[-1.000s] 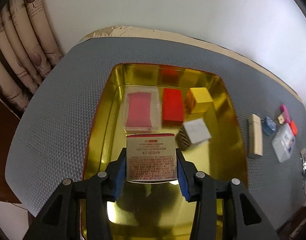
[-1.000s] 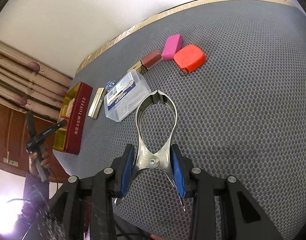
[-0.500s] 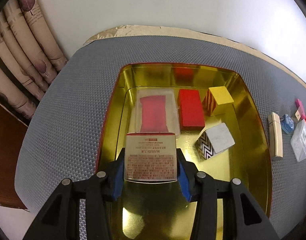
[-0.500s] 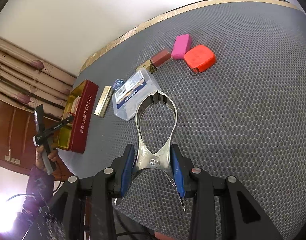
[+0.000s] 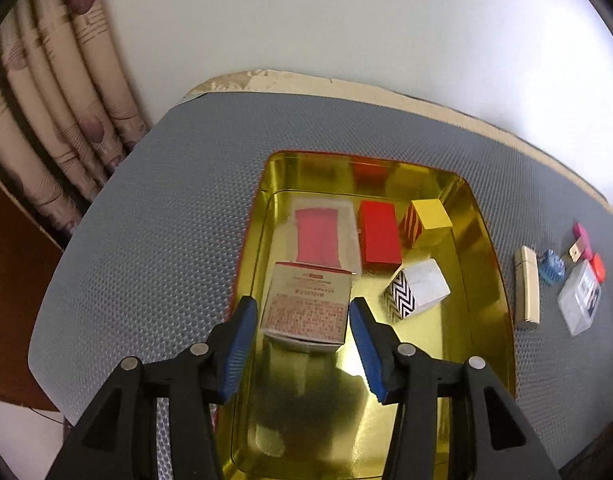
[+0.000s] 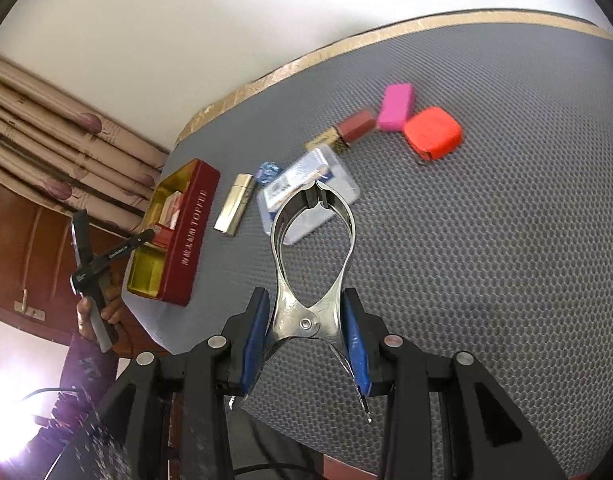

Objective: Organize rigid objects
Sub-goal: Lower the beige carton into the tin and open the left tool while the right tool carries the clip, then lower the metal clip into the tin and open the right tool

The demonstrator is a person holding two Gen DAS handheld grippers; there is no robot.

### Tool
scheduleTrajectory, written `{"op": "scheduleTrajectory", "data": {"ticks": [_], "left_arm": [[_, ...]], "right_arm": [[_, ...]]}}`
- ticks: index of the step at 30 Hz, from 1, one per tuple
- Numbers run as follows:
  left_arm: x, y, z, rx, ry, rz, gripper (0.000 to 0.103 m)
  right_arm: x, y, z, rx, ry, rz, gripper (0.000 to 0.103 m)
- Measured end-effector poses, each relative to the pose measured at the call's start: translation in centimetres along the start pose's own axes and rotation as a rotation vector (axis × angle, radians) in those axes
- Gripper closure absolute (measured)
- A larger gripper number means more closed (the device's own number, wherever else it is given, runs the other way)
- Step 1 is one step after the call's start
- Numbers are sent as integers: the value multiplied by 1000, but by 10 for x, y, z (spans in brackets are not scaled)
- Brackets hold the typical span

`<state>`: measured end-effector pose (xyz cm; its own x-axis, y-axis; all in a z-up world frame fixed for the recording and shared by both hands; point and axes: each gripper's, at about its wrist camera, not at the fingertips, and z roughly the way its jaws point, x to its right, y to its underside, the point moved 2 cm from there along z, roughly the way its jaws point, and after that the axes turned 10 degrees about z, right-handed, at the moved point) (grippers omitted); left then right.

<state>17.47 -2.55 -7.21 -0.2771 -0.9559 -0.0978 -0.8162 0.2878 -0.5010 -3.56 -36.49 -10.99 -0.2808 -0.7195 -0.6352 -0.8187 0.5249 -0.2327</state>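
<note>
The small printed box (image 5: 306, 308) is set down in the gold tin (image 5: 486, 280) between the wide-open left gripper (image 5: 302, 340), the metal clip (image 6: 312, 256) is squeezed by the right gripper (image 6: 306, 344), and it could be dropped if knocked.

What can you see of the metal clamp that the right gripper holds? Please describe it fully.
The metal clamp is a shiny steel spring clamp with two curved arms that bow outward, meet at closed tips at the far end, and cross at a small rivet. The right gripper is shut on it, its blue pads pressing both sides by the rivet. The handle ends stick out behind the pads. It points forward above the grey mat, its tips in front of a clear plastic box.
</note>
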Motion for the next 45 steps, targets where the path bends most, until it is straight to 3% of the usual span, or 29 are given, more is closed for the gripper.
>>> {"op": "scheduleTrajectory", "data": {"ticks": [3, 6, 9, 12, 19, 23, 27, 33, 45], "left_arm": [[-6, 9, -22, 43, 11, -68, 54], [-5, 17, -46, 119, 27, -95, 46], [-5, 20, -54, 112, 14, -115, 46], [-13, 29, -68, 138, 73, -209, 46], [2, 90, -118, 176, -23, -349, 46], [7, 114, -124, 216, -53, -394, 46], [20, 114, -122, 240, -121, -335, 46], [28, 115, -109, 209, -91, -285, 46], [27, 117, -103, 187, -84, -283, 46]], "right_arm": [[-18, -3, 1, -2, -18, -27, 69], [-46, -7, 7, -10, -46, -74, 69], [-78, -13, 18, -25, -82, -116, 69], [-116, -19, 33, -45, -129, -153, 69], [-199, -34, 94, -128, -206, -216, 69], [-231, -38, 148, -185, -179, -229, 69], [-246, -42, 198, -232, -148, -220, 69], [-256, -50, 253, -249, -109, -198, 69], [-270, -61, 282, -229, -98, -129, 66]]}}
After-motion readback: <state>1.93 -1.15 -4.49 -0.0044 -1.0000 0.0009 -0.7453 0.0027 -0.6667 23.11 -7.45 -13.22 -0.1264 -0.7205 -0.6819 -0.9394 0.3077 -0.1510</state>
